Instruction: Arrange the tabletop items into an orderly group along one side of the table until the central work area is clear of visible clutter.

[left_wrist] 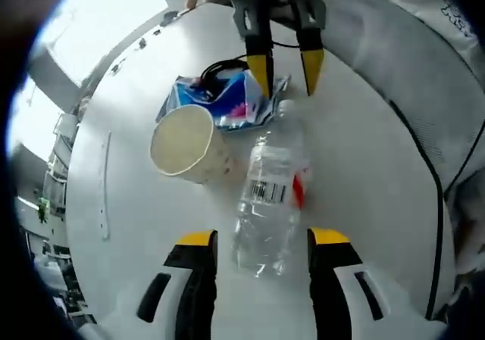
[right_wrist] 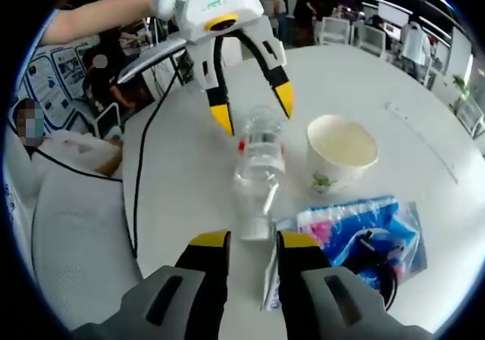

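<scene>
The clear plastic bottle [left_wrist: 271, 196] lies on its side on the white counter [left_wrist: 364, 166], serving as the landmark. Its long axis runs straight from one gripper to the other. The left gripper [left_wrist: 261, 243] is open, with its jaws straddling the bottle's base end and holding nothing. The right gripper [right_wrist: 253, 243] is narrowly open and empty, its jaw tips just short of the bottle's cap end. The paper cup [left_wrist: 188, 145] stands just beside the bottle, and the blue packet [left_wrist: 220, 98] with a black cable [left_wrist: 220, 71] lies near the cap end. Judgement: the left gripper is better placed to close on the bottle.
</scene>
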